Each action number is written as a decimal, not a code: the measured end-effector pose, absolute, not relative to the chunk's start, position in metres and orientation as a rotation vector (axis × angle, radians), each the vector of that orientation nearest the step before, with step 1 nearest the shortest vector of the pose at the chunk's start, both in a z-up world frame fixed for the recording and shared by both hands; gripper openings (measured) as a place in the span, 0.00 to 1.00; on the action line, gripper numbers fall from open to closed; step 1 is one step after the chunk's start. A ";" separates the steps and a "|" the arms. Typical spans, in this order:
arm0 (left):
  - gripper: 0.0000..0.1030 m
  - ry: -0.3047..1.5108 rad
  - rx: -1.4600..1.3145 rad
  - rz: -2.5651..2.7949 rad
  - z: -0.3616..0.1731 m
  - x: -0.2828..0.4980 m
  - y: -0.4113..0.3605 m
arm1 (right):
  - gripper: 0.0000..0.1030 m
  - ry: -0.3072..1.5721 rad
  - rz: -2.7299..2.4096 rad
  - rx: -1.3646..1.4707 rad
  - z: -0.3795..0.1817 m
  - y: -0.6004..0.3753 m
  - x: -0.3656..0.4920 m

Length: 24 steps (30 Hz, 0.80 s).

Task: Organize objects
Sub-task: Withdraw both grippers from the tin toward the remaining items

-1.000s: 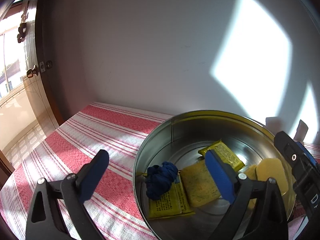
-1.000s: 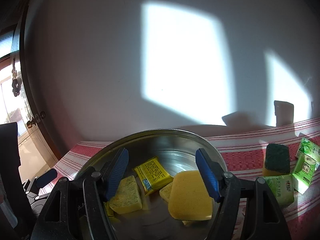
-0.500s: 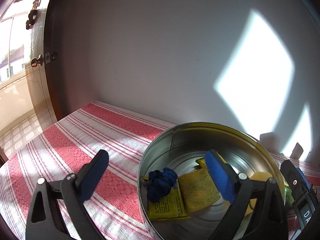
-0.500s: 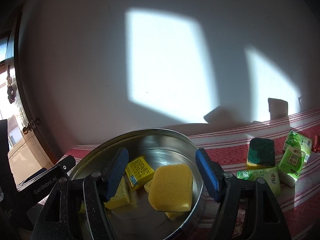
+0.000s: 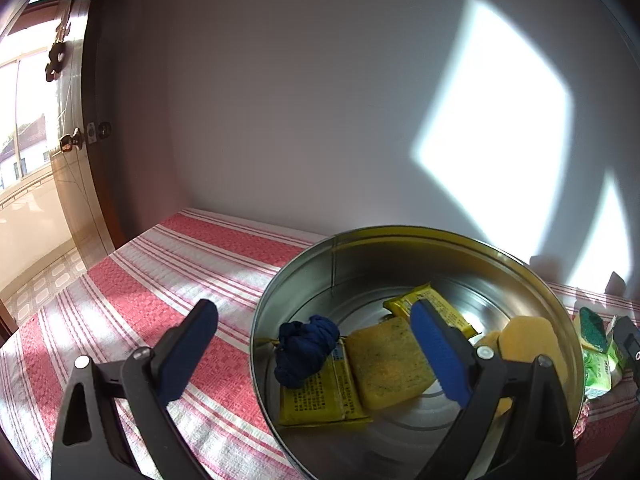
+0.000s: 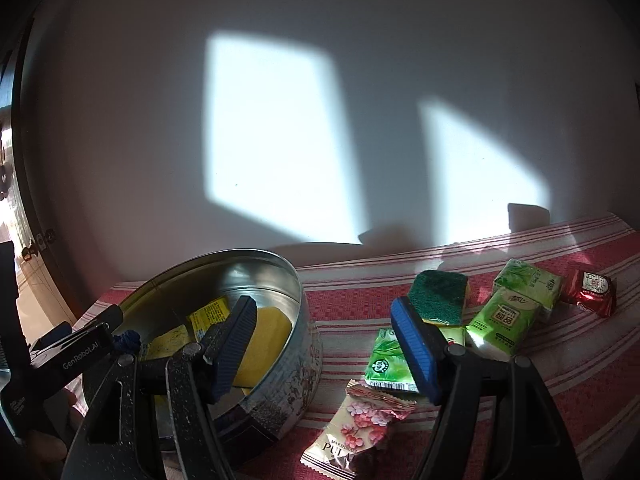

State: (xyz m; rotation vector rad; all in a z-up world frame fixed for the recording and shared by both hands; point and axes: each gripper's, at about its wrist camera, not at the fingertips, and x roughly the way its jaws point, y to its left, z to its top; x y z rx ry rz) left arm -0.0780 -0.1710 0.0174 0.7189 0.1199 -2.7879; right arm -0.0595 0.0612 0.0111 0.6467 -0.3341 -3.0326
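Right wrist view: right gripper (image 6: 326,344) fingers gape wide, holding nothing; green packet (image 6: 390,364) sits between them. Drop straight, then squeeze gently.

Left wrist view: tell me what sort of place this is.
Probably a room in a home. A table under a red-striped cloth stands against a plain wall; a door at left opens onto a sunlit balcony. A round metal tin holds sponges and packets.

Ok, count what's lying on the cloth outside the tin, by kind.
Green tissue packs: 3
Scouring sponge: 1
Red packet: 1
Pink flowered packet: 1
Total: 6, not counting another pack half hidden behind the right claw.
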 end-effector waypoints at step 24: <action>0.95 -0.044 0.617 -2.999 0.016 -0.043 -0.093 | 0.70 -0.353 -3.155 0.827 -0.008 0.169 -0.042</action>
